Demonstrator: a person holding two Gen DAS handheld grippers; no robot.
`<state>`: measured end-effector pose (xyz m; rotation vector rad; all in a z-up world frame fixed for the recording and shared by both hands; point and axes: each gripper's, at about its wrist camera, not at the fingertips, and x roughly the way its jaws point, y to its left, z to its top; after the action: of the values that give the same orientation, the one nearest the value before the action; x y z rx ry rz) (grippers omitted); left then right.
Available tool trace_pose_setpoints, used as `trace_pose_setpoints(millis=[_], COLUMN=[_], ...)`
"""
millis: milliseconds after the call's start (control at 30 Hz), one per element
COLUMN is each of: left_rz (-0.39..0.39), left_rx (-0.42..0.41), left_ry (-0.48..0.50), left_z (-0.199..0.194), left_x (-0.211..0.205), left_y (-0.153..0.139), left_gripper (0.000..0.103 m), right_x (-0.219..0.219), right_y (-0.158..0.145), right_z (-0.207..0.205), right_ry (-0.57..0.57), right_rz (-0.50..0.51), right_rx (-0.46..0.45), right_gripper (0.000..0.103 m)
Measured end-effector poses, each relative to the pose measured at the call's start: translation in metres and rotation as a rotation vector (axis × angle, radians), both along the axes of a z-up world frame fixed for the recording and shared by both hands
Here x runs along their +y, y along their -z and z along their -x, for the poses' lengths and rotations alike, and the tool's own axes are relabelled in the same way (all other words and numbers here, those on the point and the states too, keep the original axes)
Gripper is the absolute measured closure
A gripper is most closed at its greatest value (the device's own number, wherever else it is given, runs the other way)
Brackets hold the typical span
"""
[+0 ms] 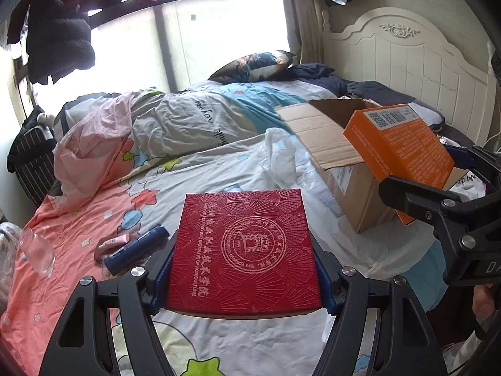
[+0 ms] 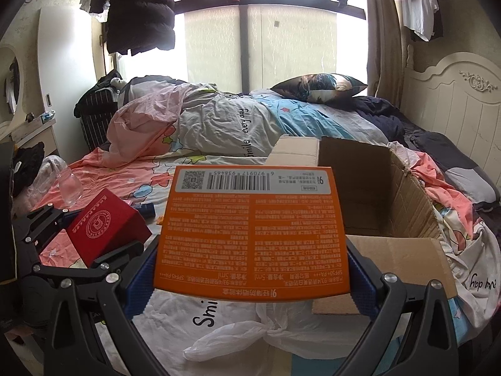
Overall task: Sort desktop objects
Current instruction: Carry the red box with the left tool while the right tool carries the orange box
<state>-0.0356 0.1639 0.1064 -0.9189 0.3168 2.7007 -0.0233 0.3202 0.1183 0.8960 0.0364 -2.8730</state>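
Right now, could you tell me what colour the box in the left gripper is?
Deep red box, embossed pattern, clearest in left wrist view.

We are seeing the open cardboard box (image 2: 375, 194) lying just ahead and right of the right fingers, its mouth unblocked, its near flap (image 2: 400, 260) spreading toward them. Left of the left fingers a blue tube (image 1: 134, 247) and clear bottle (image 1: 37, 250) are crowding the sheet; ahead, bare bedding (image 1: 219, 169) is lying free.
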Motion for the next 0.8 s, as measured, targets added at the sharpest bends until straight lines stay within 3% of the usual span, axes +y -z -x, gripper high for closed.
trace_pose_setpoints(millis=[300,800], left_rz=[-0.012,-0.041], left_rx=[0.032,0.01], left_ry=[0.073,0.19], left_z=[0.01,0.045], left_x=[0.036,0.111], left_y=[-0.019,-0.027], left_gripper=[0.03,0.03], right_x=[0.048,0.112], right_y=[-0.001,0.007], right_z=[0.014,0.046], right_ry=[0.101,0.192], right_rz=[-0.019,0.021], right_rx=[-0.023,-0.051], right_gripper=[0.002,0.002])
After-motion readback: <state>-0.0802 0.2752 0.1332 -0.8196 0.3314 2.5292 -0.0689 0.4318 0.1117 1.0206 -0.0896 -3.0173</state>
